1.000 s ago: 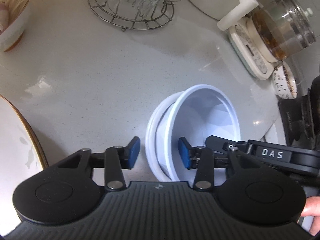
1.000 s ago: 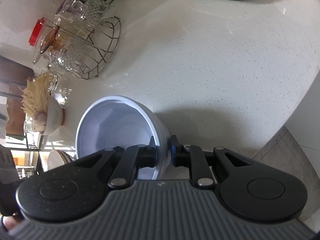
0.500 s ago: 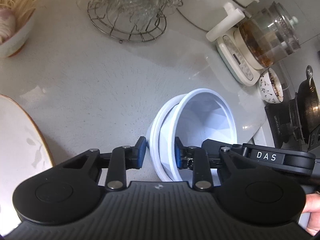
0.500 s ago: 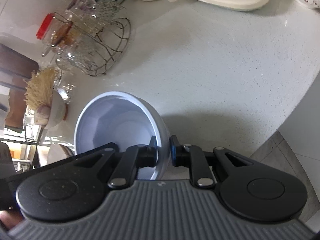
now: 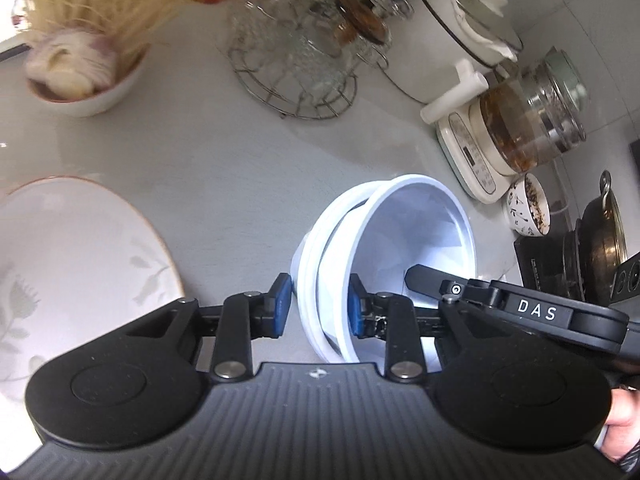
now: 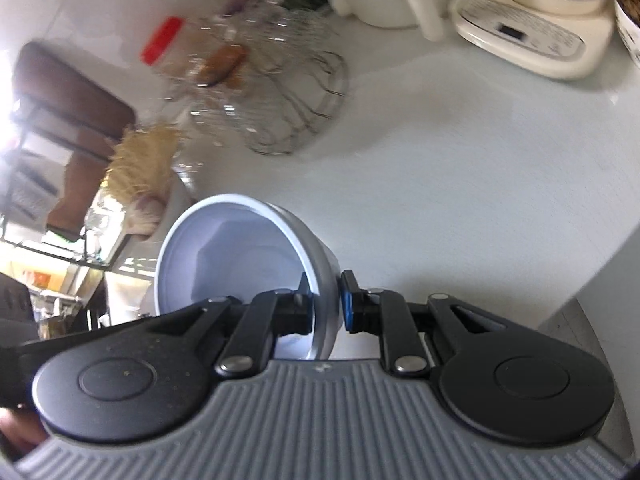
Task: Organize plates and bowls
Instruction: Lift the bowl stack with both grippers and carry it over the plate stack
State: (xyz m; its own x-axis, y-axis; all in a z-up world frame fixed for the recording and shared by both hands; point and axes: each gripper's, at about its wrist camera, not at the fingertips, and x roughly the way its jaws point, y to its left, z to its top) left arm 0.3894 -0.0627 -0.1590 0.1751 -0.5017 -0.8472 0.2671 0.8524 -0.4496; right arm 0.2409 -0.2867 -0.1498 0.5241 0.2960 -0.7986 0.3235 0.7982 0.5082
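White bowls, nested and tilted, sit lower centre, smooth with faceted insides. Left gripper and right gripper each pinch a rim

Since a second ago our left gripper has narrowed: its blue pads, wide apart then, now sit close on either side of the stacked bowls' rims, the 3 o'clock pad inside the inner bowl, the 9 o'clock pad just beside the outer bowl. Whether that pad touches, we cannot tell. Our left view has pulled back and swung: the plate, a sliver at 9 o'clock before, now fills that side, and the garlic bowl at 11 o'clock shows whole. In our right view the glass rack has slid toward 12 o'clock and blurred, and the inner bowl sits further right.
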